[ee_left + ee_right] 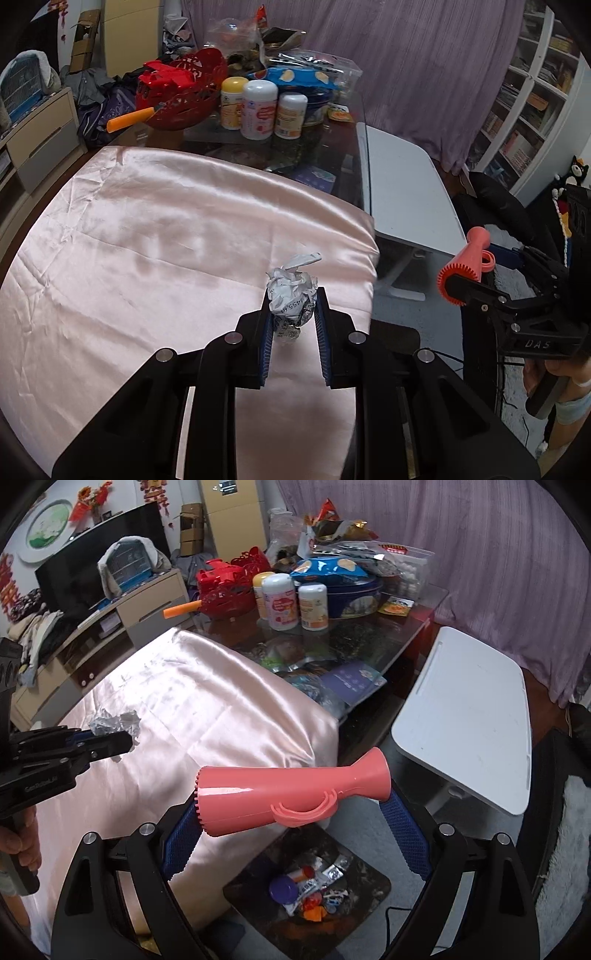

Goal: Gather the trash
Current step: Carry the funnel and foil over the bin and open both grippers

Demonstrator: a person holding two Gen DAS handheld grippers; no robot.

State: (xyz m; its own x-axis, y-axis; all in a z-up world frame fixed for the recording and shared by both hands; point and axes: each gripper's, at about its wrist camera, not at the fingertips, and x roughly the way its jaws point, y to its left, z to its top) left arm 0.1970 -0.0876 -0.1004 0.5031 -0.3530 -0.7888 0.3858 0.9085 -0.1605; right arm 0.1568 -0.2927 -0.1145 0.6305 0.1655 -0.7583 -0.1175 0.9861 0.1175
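The crumpled paper ball (291, 295) sat pinched between the two blue pads of the left gripper (292, 306), its lower end at or just above the pink satin cloth (147, 236); whether it had lifted clear could not be told. The right gripper (291, 805) was clamped on the ends of a pink plastic tube (291, 794), carried crosswise between its fingers. Directly below that gripper stood the dark trash bin (369, 886), already holding wrappers, a purple cap and other scraps (so part of the collecting looked done).

By my reading, two pieces were in hand and neither was yet in the bin; the cloth ahead of the left gripper showed nothing else to pick up.

The cloth's corner edge fell away just right of the left gripper, and the bin lay beyond it and lower, so the paper would have to cross that edge. The white folding table (472, 716) stood near, right of and beyond the right gripper, and the cluttered glass table (369, 635) was well ahead of both. Between cloth edge and white table the room was narrow, with the right gripper and its tube occupying the space over the bin.
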